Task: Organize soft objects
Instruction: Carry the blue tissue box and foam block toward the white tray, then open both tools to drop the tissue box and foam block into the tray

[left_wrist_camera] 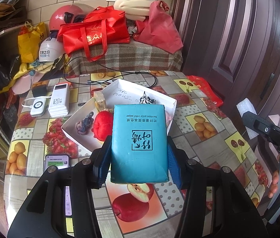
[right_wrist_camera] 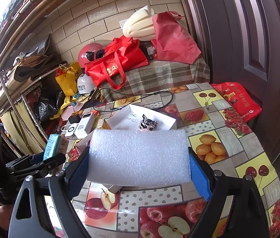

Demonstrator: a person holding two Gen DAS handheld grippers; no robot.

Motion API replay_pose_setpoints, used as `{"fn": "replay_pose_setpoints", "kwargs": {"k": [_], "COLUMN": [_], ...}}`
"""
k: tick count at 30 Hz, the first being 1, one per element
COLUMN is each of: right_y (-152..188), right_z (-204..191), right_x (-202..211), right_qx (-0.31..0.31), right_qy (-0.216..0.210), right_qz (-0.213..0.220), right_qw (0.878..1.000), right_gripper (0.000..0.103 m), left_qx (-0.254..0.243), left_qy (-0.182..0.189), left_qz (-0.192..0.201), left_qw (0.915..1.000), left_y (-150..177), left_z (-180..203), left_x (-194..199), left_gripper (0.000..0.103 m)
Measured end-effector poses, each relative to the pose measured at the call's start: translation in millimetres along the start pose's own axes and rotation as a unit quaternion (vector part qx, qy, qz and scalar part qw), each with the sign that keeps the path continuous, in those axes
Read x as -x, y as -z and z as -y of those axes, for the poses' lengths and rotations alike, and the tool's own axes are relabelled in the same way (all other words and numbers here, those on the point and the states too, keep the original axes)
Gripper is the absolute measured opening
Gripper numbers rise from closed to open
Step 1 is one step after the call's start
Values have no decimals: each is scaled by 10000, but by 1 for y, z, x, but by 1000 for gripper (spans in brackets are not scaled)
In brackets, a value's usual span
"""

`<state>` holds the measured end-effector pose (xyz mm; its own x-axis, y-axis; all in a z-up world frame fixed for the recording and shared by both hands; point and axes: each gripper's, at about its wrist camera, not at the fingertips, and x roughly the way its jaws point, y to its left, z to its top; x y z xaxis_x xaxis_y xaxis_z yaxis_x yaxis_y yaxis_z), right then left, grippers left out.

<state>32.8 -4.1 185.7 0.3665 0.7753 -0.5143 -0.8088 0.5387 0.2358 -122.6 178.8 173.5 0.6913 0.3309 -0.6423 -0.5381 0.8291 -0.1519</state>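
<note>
Counts: 2 grippers (left_wrist_camera: 139, 156) (right_wrist_camera: 139, 166), 1 tissue pack (left_wrist_camera: 139, 142), 1 foam sheet (right_wrist_camera: 139, 156), 1 box (left_wrist_camera: 120, 85), 2 scrunchies (left_wrist_camera: 84, 123) (left_wrist_camera: 145, 100), 2 power banks (left_wrist_camera: 59, 103) (left_wrist_camera: 38, 107), 1 phone (left_wrist_camera: 56, 162), 2 helmets (left_wrist_camera: 60, 17) (left_wrist_camera: 48, 49).

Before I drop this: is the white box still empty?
No: the white box already holds a red plush and fabric scrunchies.

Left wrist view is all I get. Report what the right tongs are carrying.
Observer: The right tongs are shut on a white rectangular foam block, blue pads against its short ends.
Operator: Place it against the white box.
Observer: It hides the near part of the white cardboard box; only a black-and-white fabric scrunchie shows inside.
Operator: Describe my blue tissue pack's side.
Observer: The blue plastic-wrapped tissue pack in the left tongs has a white printed label there.
</note>
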Motion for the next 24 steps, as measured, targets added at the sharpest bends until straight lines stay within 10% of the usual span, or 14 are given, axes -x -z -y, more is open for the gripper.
{"fn": "replay_pose_setpoints", "kwargs": {"k": [24], "right_y": [-41], "right_z": [-12], "right_x": [-94], "right_qx": [238], "right_qy": [-220], "right_qz": [-313], "right_qw": [9990], "right_gripper": [90], "left_qx": [166], "left_qy": [-37], "left_qz": [-261], "left_qw": [9995], "left_y": [-69], "left_z": [-30], "left_x": [-96], "left_gripper": [51]}}
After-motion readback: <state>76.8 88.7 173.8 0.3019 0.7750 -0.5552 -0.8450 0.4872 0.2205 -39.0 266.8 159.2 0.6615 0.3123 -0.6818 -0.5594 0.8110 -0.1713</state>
